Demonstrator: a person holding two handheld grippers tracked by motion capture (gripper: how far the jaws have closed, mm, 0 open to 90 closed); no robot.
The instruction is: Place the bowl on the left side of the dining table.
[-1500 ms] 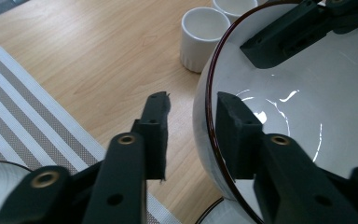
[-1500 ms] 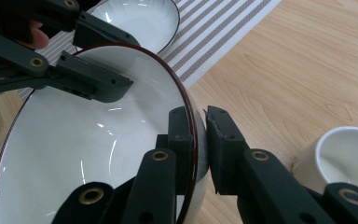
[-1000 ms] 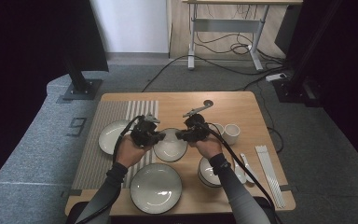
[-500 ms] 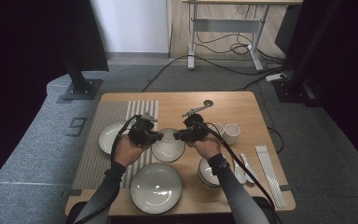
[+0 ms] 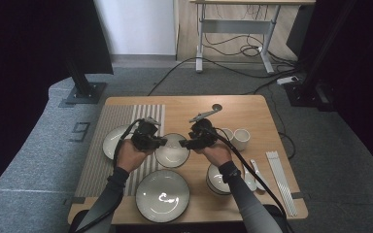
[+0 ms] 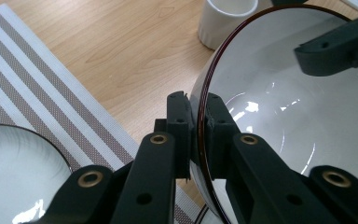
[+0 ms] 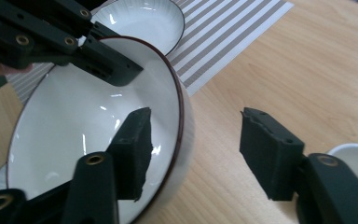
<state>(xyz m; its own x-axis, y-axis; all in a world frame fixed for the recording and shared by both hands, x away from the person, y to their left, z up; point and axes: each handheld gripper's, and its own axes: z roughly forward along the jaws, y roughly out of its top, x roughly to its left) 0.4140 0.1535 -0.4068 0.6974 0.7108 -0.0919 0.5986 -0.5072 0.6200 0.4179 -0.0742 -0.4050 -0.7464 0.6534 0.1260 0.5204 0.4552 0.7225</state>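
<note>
Opening just now, the right gripper [image 7: 193,149] has let its fingers off the dark-rimmed white ceramic bowl [image 7: 93,135]; the left gripper [image 6: 198,135] fingers clamp its rim.

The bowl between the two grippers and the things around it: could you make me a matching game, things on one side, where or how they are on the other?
Things:
1. Bowl
2. Right gripper
3. Striped mat
4. White cup

States:
a. jaws apart, one inside the bowl, one outside
b. rim pinched by the left gripper
c. stands on bare wood at the table's right
d. lies flat on the table's left

Pairs: 1-b, 2-a, 3-d, 4-c
</note>
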